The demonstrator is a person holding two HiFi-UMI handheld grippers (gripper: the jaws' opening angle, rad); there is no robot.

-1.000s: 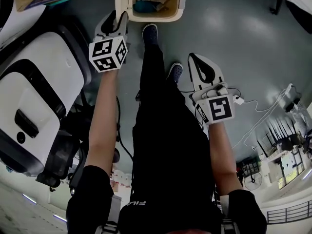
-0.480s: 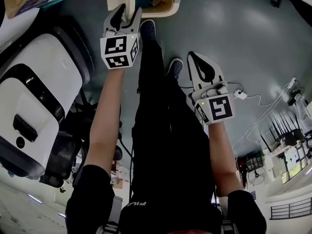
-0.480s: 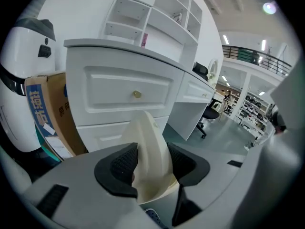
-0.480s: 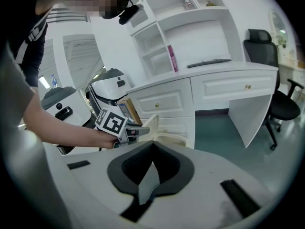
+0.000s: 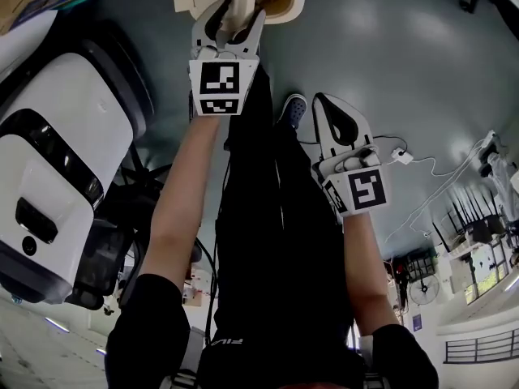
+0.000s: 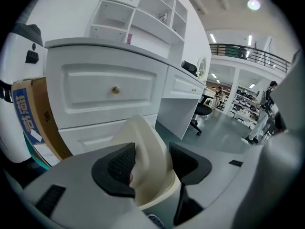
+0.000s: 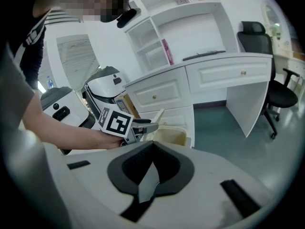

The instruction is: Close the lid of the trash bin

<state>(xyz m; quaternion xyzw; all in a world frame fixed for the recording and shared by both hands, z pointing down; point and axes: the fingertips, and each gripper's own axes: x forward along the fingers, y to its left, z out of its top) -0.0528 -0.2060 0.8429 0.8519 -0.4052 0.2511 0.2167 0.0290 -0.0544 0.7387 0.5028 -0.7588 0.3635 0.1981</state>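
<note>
Lid (image 6: pixel 148 163): smooth, curved cream plastic

To my left, a big white-and-black machine (image 5: pixel 57 136) stands on the grey-green floor (image 5: pixel 389 55). Over on the right, a white plug block (image 5: pixel 399 156) lies on that floor with its cable trailing away. At the far side I see a white desk (image 6: pixel 95 94) with knobbed drawers. Open shelves (image 6: pixel 143 8) rise above its tabletop, with a pink book (image 7: pixel 167 51) upright in one. A cardboard box (image 6: pixel 28 113) stands at the desk's left end, and a black office chair (image 7: pixel 252 35) sits at its right.
</note>
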